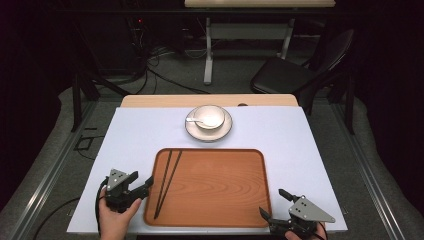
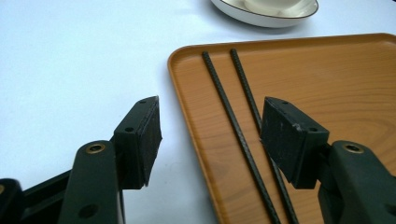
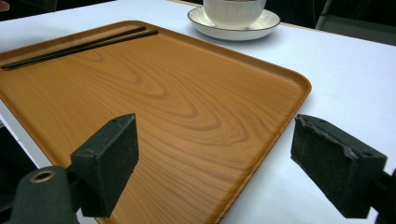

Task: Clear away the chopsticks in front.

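A wooden tray (image 1: pixel 220 185) lies on the white table near its front edge. Two black chopsticks (image 1: pixel 167 180) lie side by side along the tray's left side. Beyond the tray a white bowl (image 1: pixel 210 115) with a spoon (image 1: pixel 195 120) in it stands on a saucer (image 1: pixel 208 132). My left gripper (image 1: pixel 140 180) is open at the tray's left rim, low over the table; its jaws straddle the rim and the chopsticks (image 2: pixel 233 121). My right gripper (image 1: pixel 272 201) is open at the tray's front right corner, with the tray (image 3: pixel 163 93) between its jaws and nothing held.
The white table cover (image 1: pixel 130 140) leaves bare room left and right of the tray. The table's front edge runs just under both hands. A black chair (image 1: pixel 300 70) and another table's legs (image 1: pixel 208 50) stand on the floor behind.
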A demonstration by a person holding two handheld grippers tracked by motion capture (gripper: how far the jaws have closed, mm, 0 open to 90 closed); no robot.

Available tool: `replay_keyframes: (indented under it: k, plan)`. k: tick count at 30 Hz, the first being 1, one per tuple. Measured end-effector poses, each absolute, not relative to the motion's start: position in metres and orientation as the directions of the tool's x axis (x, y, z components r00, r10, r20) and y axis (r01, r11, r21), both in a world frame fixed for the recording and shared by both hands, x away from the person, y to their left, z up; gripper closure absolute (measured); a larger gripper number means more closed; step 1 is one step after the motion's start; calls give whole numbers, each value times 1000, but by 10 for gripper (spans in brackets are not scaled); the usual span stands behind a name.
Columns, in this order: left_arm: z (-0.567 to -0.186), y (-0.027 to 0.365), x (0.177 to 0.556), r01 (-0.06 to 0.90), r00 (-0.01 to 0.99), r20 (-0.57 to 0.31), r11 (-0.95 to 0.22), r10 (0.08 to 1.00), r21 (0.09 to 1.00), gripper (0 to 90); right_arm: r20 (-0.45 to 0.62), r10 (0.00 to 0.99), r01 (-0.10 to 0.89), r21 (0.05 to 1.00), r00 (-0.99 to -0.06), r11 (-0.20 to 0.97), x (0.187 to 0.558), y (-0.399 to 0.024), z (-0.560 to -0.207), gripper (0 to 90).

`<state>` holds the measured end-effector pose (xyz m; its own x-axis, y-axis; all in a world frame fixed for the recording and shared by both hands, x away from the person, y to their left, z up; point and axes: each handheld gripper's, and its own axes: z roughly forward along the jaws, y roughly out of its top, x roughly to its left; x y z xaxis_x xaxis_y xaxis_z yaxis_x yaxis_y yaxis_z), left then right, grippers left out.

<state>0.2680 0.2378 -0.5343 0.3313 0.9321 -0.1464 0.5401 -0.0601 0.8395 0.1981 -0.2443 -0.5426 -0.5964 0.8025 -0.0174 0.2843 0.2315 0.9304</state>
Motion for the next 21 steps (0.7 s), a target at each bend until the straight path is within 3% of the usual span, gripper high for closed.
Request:
replay_keyframes:
  k: [21]
  plan:
    - [-544, 246, 275, 594, 290, -197, -15, 937, 804, 373, -8, 805, 298, 927, -593, 229, 203, -249, -544, 147]
